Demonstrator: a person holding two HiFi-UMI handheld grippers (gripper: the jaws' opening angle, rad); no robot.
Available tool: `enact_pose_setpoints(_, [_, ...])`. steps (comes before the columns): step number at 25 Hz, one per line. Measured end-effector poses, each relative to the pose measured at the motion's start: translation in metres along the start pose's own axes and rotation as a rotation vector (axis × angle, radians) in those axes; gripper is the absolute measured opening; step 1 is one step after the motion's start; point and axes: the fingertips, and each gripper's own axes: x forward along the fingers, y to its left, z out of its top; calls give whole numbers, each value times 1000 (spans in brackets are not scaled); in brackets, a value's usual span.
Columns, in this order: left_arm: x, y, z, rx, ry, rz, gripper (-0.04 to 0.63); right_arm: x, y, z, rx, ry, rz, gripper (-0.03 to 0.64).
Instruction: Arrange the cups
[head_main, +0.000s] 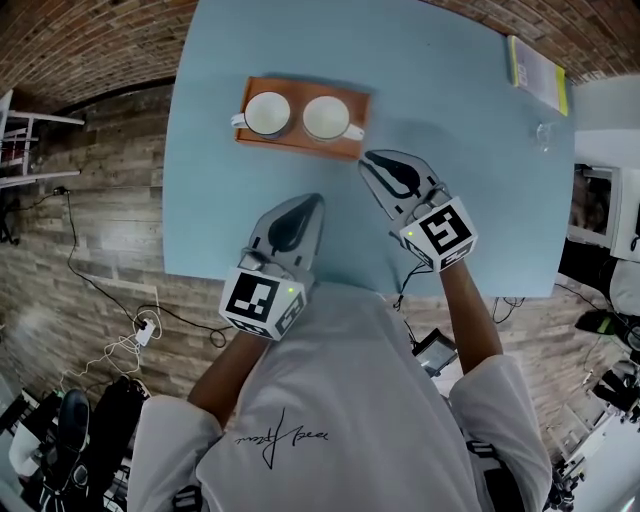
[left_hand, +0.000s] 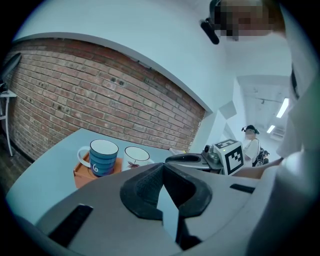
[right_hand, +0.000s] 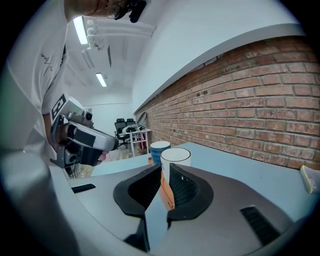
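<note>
An orange tray (head_main: 350, 147) lies on the light blue table (head_main: 450, 200) and holds two cups side by side. The blue cup (head_main: 267, 113) stands on its left half, the white cup (head_main: 326, 117) on its right half. My left gripper (head_main: 305, 200) is shut and holds nothing, hovering over the table below the tray. My right gripper (head_main: 372, 160) is just off the tray's near right corner, its jaws together and empty. In the left gripper view the blue cup (left_hand: 103, 157) and white cup (left_hand: 136, 156) stand ahead. In the right gripper view the white cup (right_hand: 175, 156) hides most of the blue cup (right_hand: 158, 147).
A yellow-green booklet (head_main: 535, 70) lies at the table's far right corner, with a small clear glass (head_main: 543, 135) near the right edge. A brick wall (left_hand: 100, 95) runs behind the table. Cables and a power strip (head_main: 143, 328) lie on the wooden floor at left.
</note>
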Motion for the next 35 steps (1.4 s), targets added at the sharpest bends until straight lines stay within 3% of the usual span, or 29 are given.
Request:
enact_pose_setpoints(4, [1,1,-5,-7,19,2,8,5,-4,-5,9,2,6,29])
enact_pose_setpoints(7, [4,-1,-6,-8,25,5,8,5,-12,-9,18,11,10,81])
enact_pose_setpoints(17, [7,2,-8,-13,41,18,8,18,-28,-19,-10,33,53,110])
enact_pose_setpoints(35, [10,11,-10,-31,47,48,8,49,-35,-36,-89,100,146,118])
